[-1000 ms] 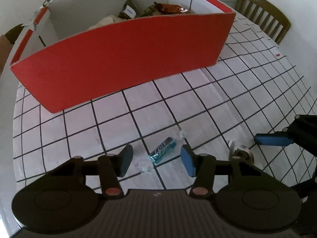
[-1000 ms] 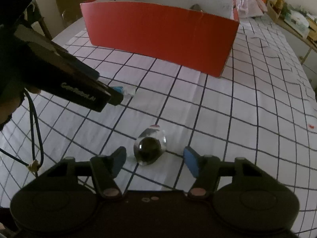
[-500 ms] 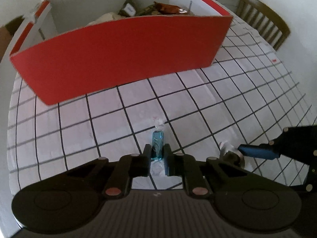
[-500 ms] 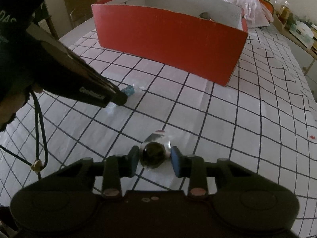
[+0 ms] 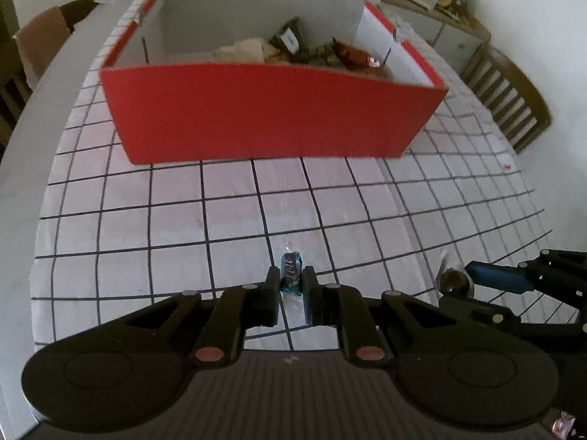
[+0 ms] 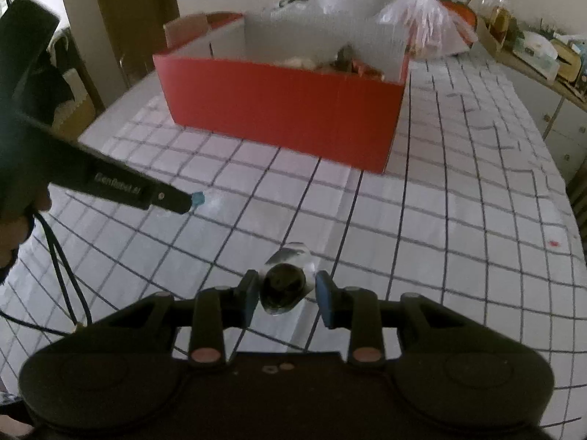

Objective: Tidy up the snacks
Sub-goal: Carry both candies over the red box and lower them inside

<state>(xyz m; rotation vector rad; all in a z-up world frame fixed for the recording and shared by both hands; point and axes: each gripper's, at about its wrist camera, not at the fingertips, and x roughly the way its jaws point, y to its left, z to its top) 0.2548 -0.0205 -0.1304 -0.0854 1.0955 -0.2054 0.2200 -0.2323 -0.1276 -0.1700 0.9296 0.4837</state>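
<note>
Pinching blue candy (image 5: pixel 291 272) in left gripper (image 5: pixel 291 286), dark candy (image 6: pixel 284 286) in right gripper (image 6: pixel 287 289)

A white checked tablecloth (image 5: pixel 227 216) covers the table; a wooden chair (image 5: pixel 510 102) stands beside it, a cluttered sideboard (image 6: pixel 532 58) along the pale wall.

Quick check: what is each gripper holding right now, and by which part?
Left gripper: blue-wrapped candy, pinched across its middle. Right gripper: dark round candy in clear wrapper, gripped across its sides.
</note>
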